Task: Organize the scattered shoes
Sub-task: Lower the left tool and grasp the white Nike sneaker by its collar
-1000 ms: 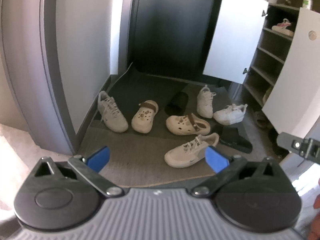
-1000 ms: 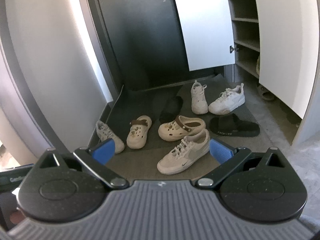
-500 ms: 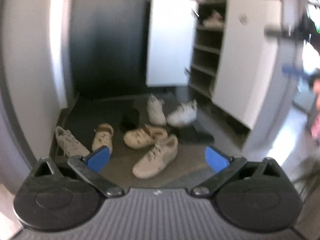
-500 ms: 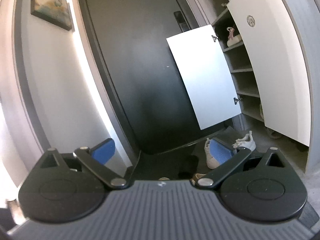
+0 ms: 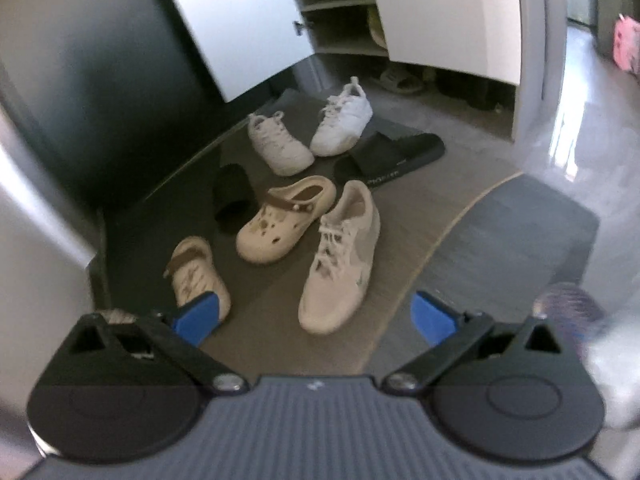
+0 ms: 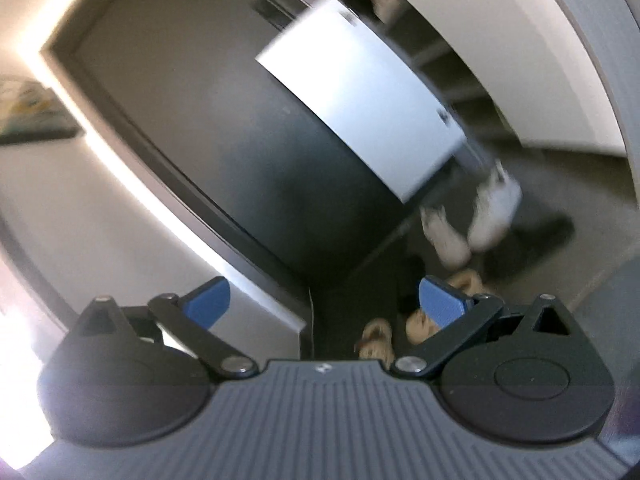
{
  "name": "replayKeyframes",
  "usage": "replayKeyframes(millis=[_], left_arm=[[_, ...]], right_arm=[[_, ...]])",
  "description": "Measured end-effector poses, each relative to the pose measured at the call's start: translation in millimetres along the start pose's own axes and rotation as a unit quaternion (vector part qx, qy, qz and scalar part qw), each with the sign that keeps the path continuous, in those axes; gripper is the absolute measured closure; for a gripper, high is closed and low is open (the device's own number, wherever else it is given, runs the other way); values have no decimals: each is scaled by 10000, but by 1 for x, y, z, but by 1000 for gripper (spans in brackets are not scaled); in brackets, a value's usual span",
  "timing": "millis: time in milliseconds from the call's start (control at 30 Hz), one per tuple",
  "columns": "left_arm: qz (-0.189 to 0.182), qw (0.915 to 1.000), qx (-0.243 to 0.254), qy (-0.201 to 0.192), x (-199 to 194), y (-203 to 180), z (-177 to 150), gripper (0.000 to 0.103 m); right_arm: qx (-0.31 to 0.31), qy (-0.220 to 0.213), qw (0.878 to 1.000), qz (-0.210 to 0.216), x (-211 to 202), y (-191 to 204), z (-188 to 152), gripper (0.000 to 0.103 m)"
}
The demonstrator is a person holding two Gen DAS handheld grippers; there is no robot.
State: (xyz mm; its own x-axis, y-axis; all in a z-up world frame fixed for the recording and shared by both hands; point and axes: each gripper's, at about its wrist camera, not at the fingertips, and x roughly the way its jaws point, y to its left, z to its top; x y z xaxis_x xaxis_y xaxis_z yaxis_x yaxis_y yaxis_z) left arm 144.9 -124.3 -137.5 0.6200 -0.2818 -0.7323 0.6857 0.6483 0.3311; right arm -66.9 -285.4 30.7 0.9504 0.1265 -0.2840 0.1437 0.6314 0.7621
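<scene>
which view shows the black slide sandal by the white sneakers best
The left wrist view: the black slide sandal lies whole and fairly sharp on the mat, right of the white sneakers. The right wrist view is tilted and motion-blurred, showing it only as a dark smear beside the sneakers.

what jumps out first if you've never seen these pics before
A scatter of shoes on the dark entry mat: a beige sneaker nearest, a cream clog touching its left side, two white sneakers behind. Beyond them a shoe cabinet stands with its doors open. Both claws, left and right, are open and empty.
</scene>
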Motion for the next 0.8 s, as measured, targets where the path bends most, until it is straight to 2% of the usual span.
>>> replayKeyframes(millis=[67, 133, 167, 267, 333, 400, 467, 600, 700, 767, 800], left_arm=[[-33, 9999, 94, -31, 37, 1, 0, 0], [-189, 9997, 157, 80, 93, 4, 0, 0], [-321, 9989, 260, 205, 125, 4, 0, 0], [-606, 9947, 718, 407, 175, -3, -2, 0], [-675, 9914, 1053, 386, 209, -12, -4, 0], [-816, 9889, 1112, 548, 245, -19, -1, 0], [-905, 9880, 1109, 588, 269, -23, 4, 0], [-1026, 9870, 1068, 630, 308, -33, 14, 0], [-1424, 9846, 748, 690, 337, -32, 17, 0], [-1470, 9836, 584, 869, 353, -33, 16, 0], [-1408, 9824, 581, 1078, 365, -37, 14, 3]], right_arm=[[-55, 202, 9996, -165, 13, 2, -8, 0], [-274, 469, 9980, -336, 37, 8, -14, 0], [-418, 617, 9965, -386, 49, 12, -16, 0], [-636, 1172, 9903, -387, 85, 14, -20, 0], [-577, 1567, 9851, -413, 107, 7, -22, 0], [-402, 1744, 9819, -619, 120, -3, -19, 0], [-339, 1679, 9824, -748, 125, -6, -16, 0], [-153, 1173, 9891, -880, 126, -9, -8, 0], [-121, 1178, 9882, -972, 128, -10, -7, 0], [-134, 1164, 9872, -1080, 129, -10, -7, 0], [-140, 1151, 9867, -1135, 129, -9, -7, 0]])
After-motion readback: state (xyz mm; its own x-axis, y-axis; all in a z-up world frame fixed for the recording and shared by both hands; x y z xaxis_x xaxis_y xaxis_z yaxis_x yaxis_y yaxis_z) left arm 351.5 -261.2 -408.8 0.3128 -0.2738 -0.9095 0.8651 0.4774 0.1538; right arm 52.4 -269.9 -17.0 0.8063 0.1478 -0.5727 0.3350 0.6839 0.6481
